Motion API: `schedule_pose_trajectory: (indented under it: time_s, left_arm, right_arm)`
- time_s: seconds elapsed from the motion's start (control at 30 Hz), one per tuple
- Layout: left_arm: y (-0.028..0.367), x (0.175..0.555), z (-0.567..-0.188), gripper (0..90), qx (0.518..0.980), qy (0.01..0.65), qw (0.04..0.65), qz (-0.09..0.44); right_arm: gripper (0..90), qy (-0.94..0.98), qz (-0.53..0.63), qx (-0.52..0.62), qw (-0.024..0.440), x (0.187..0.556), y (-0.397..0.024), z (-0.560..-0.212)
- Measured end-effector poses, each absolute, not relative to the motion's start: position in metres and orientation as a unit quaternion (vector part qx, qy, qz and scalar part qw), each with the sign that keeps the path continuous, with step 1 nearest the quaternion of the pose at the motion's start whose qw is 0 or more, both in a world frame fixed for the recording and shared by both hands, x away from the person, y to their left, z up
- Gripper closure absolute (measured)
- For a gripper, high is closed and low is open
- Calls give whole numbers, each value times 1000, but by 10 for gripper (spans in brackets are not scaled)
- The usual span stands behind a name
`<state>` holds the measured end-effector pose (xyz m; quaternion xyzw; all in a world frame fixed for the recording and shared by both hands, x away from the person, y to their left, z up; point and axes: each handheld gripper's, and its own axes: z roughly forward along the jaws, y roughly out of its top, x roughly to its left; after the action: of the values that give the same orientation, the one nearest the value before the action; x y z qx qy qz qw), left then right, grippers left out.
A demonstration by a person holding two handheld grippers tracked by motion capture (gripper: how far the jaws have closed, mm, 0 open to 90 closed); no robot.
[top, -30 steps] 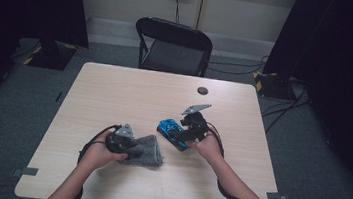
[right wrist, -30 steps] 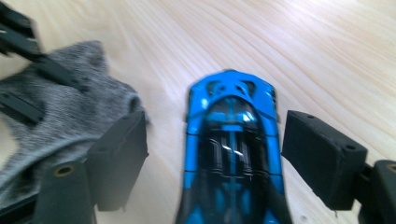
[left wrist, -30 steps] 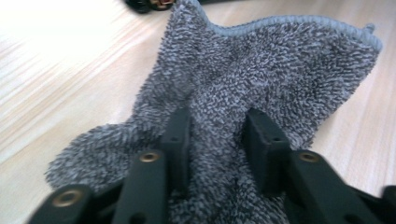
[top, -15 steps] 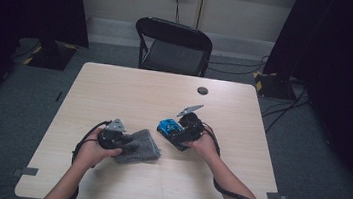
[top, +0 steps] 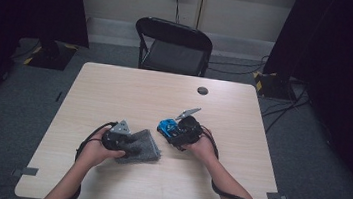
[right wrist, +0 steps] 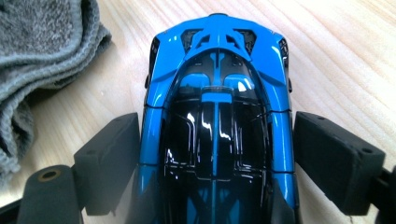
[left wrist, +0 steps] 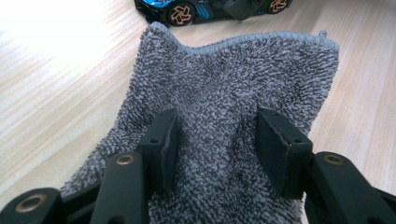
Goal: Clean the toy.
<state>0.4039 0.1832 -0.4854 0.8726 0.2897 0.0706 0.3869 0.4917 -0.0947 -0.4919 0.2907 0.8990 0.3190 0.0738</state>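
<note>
Nearest the person, the left gripper [top: 132,142] lies over the grey terry-cloth towel [top: 141,147] on the pale wooden table [top: 115,92]. Its jaws have just been opening and now stand half apart, with a hump of pile between them and the pads [left wrist: 164,136] no longer pinching it. If that hand lifts now, the cloth is likely to stay behind or snag on one pad and drag toward the car.

Just beyond, the right gripper [top: 180,132] straddles the glossy blue and black toy car [top: 165,126], jaws wide; the pads [right wrist: 109,154] sit beside the bodywork, and I cannot tell whether they touch. The shell is slick and tapered, so a squeeze could let it squirt forward.

The right gripper view shows the car's roof and the towel's folded hem just beside its nose; the left gripper view gives its orange-rimmed wheels [left wrist: 181,13]. The high view adds the black folding chair [top: 173,46] behind.
</note>
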Motion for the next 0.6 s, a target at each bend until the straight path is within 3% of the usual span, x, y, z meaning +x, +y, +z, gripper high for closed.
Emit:
schedule_pose_trajectory:
  time_s: [0.13,0.3,0.6]
  left_arm:
    - [184,404,-490,496,871,291,391,66]
    - [184,404,-492,470,870,288,395,68]
    - [184,403,-492,451,869,290,395,72]
  right_arm:
    - [150,908,302,277,83,491,-92,-491]
    - [248,906,304,280,88,490,-90,-490]
    - [255,902,301,296,94,488,-88,-489]
